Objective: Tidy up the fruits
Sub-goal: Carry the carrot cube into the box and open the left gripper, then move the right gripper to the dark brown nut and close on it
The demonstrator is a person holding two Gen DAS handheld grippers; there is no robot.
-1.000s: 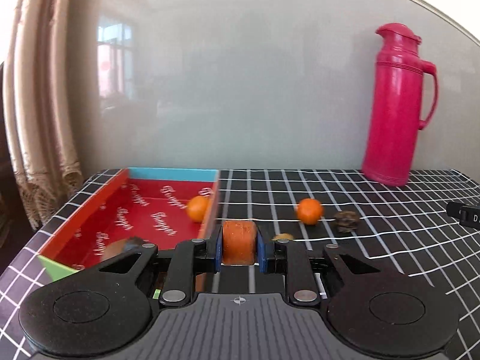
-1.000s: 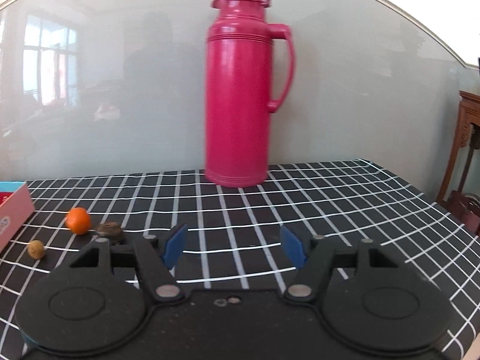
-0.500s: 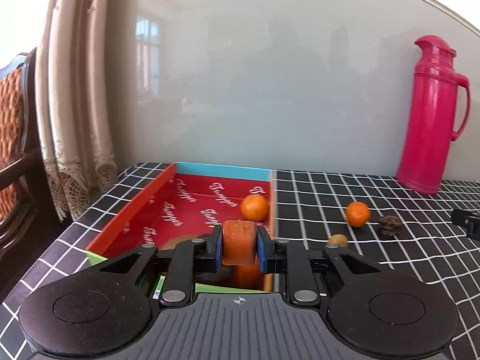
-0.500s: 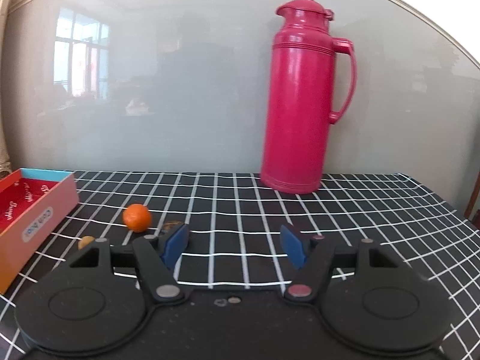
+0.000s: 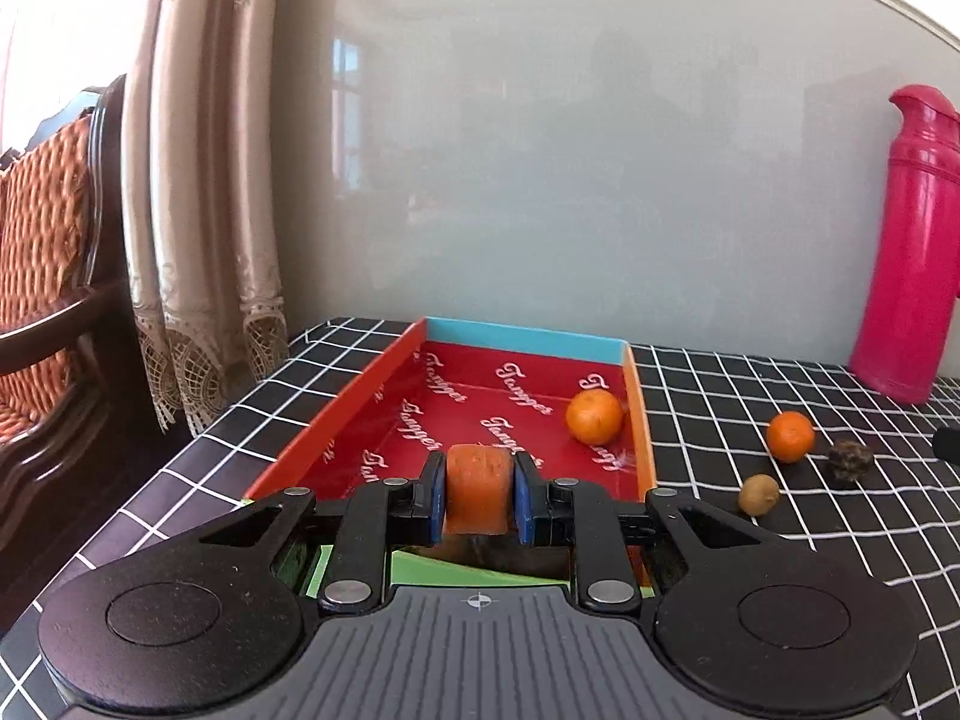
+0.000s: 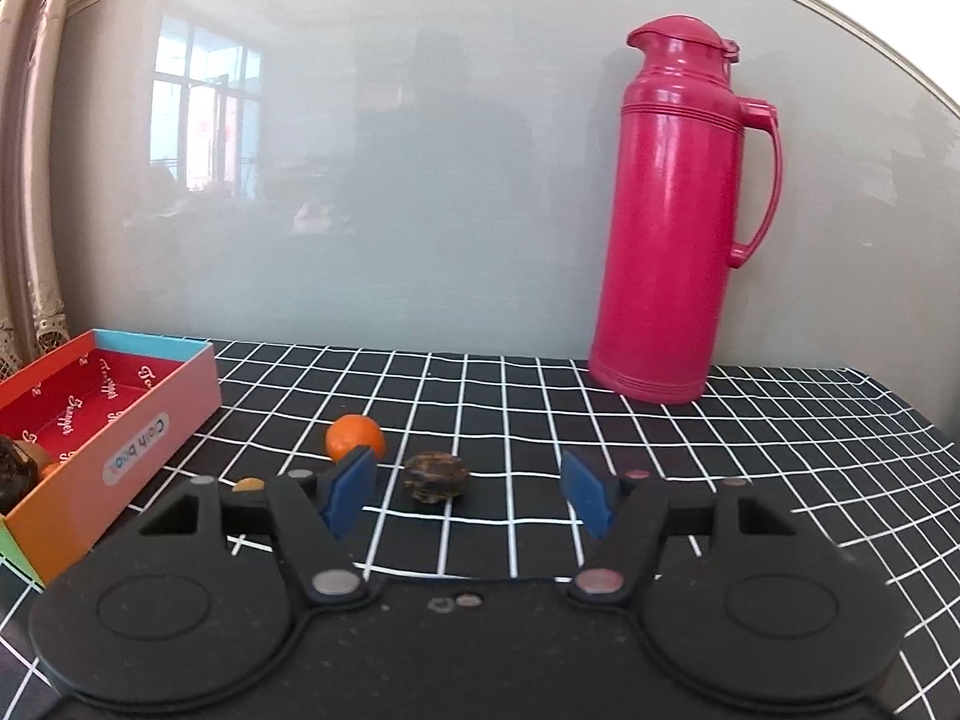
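My left gripper (image 5: 479, 498) is shut on an orange chunk of fruit (image 5: 478, 483), held over the near end of the red box (image 5: 336, 420). One tangerine (image 5: 594, 417) lies inside the box at its right wall. On the cloth right of the box sit a second tangerine (image 5: 791, 435), a small tan fruit (image 5: 758, 494) and a dark wrinkled fruit (image 5: 849, 462). My right gripper (image 6: 468, 492) stands open, with the dark wrinkled fruit (image 6: 435, 476) on the table just beyond its fingertips. The tangerine (image 6: 354, 437) shows behind its left finger.
A tall pink thermos (image 6: 672, 210) stands at the back of the black checked tablecloth (image 6: 720, 450) by the glossy wall. The red box (image 6: 150, 414) lies at the left with dark fruit in its near end. A curtain (image 5: 198, 180) and a wooden chair (image 5: 54, 276) flank the table's left edge.
Both grippers have swung leftward. The left one, still holding the orange chunk, now sits over the box's near end. The dark wrinkled fruit has come in front of the right gripper's open jaws.
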